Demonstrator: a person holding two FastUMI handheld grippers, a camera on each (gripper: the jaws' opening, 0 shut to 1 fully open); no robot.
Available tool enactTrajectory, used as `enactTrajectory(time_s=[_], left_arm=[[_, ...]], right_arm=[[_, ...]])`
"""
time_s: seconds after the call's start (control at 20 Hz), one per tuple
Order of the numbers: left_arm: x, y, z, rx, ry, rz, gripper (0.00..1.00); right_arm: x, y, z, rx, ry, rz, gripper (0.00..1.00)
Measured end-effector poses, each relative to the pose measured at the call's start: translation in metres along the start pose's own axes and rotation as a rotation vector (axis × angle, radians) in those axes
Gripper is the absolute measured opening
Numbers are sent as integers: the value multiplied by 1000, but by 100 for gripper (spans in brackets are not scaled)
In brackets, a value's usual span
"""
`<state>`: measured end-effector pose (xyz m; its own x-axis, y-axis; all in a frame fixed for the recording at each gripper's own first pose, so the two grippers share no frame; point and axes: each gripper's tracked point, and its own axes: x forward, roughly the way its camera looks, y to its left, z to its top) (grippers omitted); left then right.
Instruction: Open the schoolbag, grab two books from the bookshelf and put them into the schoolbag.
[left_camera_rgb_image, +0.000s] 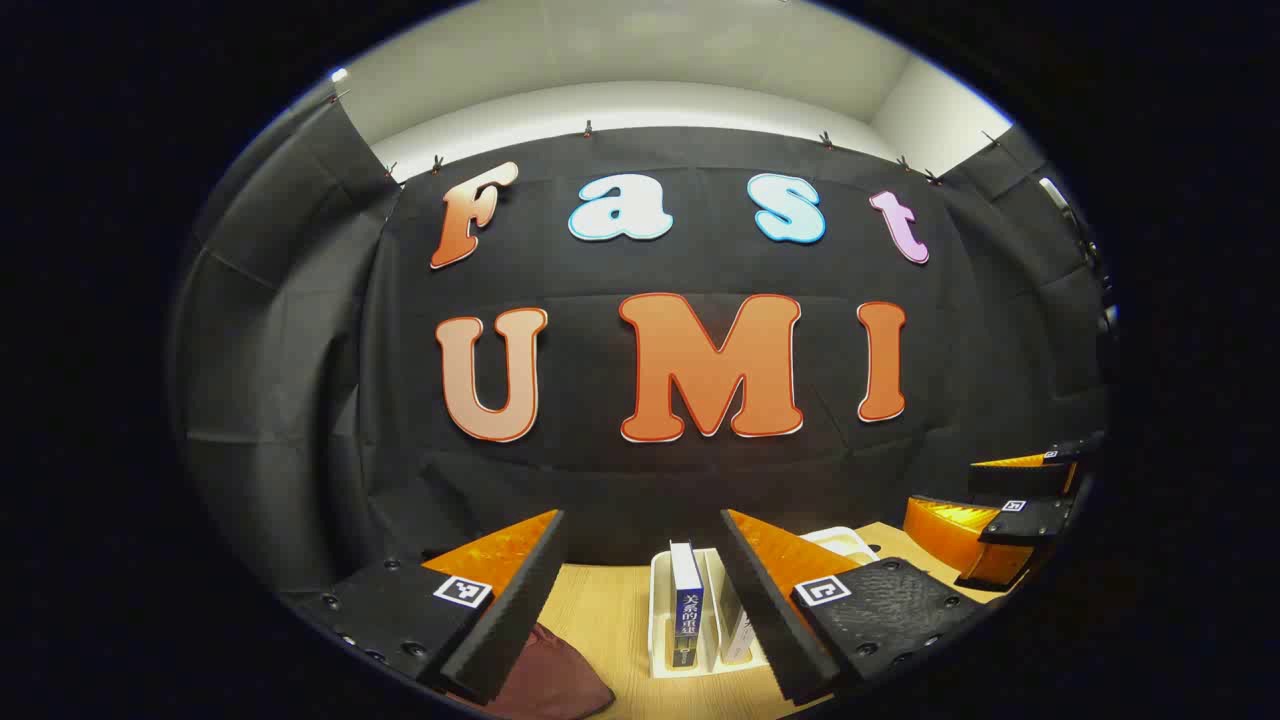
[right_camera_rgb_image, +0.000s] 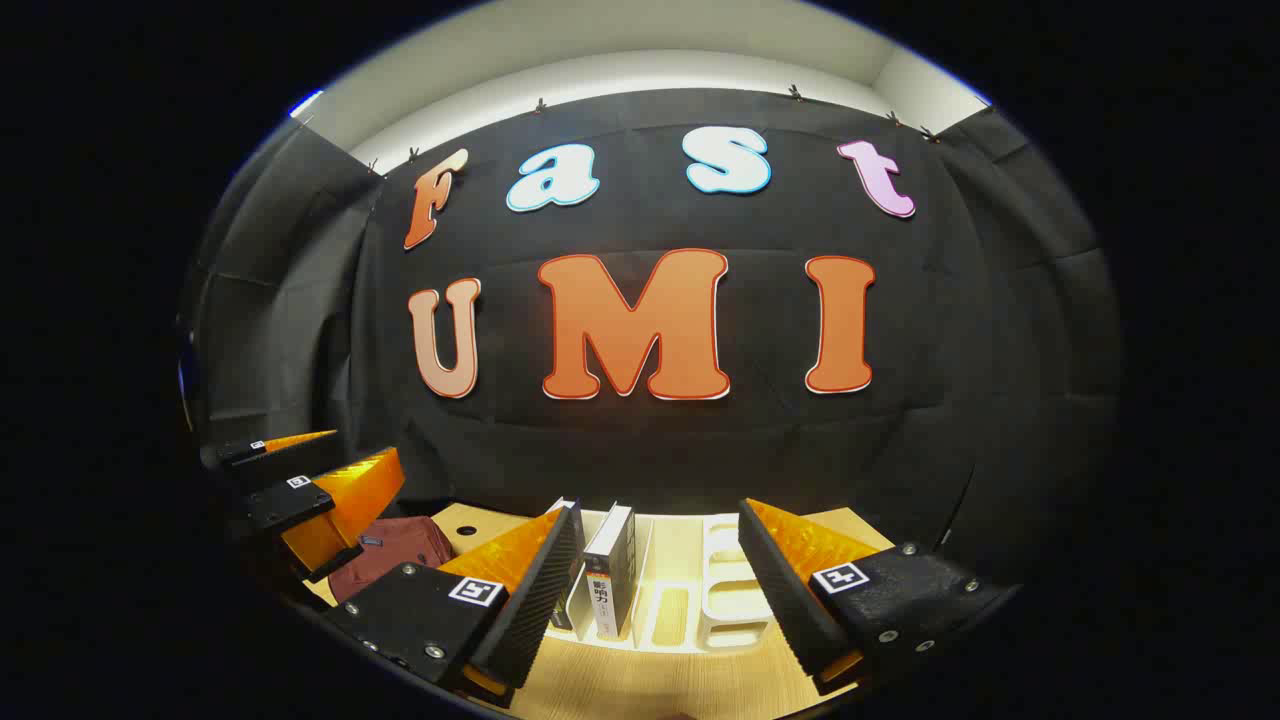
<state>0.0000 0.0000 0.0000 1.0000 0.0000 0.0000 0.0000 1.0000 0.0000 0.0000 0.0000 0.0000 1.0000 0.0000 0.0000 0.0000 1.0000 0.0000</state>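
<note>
We see a light wooden table (left_camera_rgb_image: 610, 610) low in both views. On it, in the left gripper view, the maroon schoolbag (left_camera_rgb_image: 555, 680) lies at about 7 o'clock, partly behind a finger; in the right gripper view it sits at 8 o'clock, zipped or not we cannot tell.

The white bookshelf (right_camera_rgb_image: 725, 600) stands at 6 o'clock in both views, a slotted rack. In the left gripper view a blue-spined book (left_camera_rgb_image: 687, 605) stands upright in it, with a paler book (left_camera_rgb_image: 738, 625) just beside it. In the right gripper view we see a black-spined book (right_camera_rgb_image: 610, 570) upright in the rack.

Our left gripper (left_camera_rgb_image: 640, 600) frames the rack, jaws wide apart, holding nothing. Our right gripper (right_camera_rgb_image: 650, 600) is likewise spread, nothing between its fingers. The other gripper shows at 4 o'clock in the left gripper view and at 9 o'clock in the right.
</note>
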Motion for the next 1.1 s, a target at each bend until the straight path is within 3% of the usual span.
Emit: enactTrajectory(time_s=[1.1], left_arm=[[-16,-2,7,32,-24,11,94]], right_arm=[[-12,5,0,-1,2,10,96]])
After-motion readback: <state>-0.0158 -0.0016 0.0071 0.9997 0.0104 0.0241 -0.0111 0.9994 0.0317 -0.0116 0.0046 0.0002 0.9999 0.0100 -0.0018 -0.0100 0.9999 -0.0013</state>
